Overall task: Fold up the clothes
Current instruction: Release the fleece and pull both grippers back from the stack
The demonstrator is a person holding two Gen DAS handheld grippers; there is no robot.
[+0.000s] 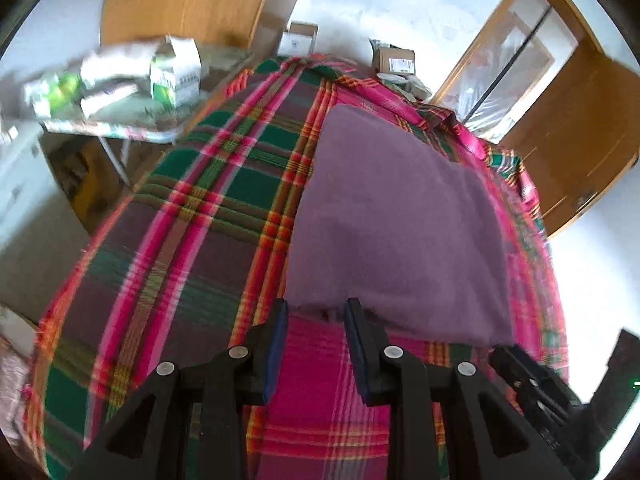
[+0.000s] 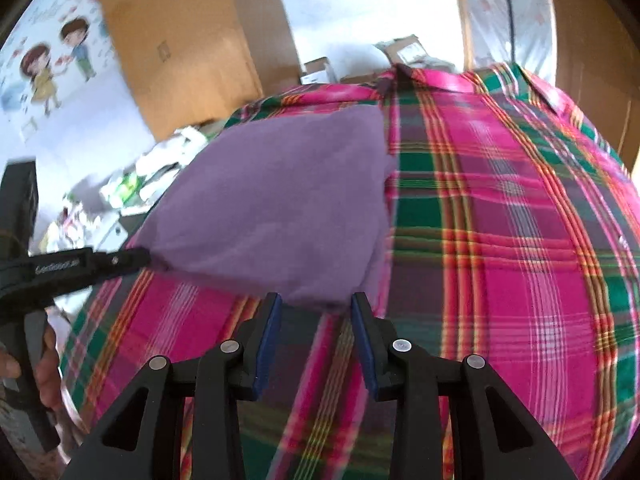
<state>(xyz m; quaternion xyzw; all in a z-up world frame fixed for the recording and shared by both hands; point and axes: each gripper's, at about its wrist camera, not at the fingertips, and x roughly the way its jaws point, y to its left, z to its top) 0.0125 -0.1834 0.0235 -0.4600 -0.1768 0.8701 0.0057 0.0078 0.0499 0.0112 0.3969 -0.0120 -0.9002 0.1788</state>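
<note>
1. Hovering with jaws apart and empty, your left gripper [image 1: 316, 308] and right gripper [image 2: 316, 304] sit at the near edge of the purple garment [image 1: 400, 208].
2. Your garment lies flat on the plaid blanket [image 1: 192, 208], seemingly already folded into a rectangle; another fold probably remains.

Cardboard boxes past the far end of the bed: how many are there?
2 in the left wrist view: a white box at the far end, and a brown box to its right. The bed may hide others.
</note>
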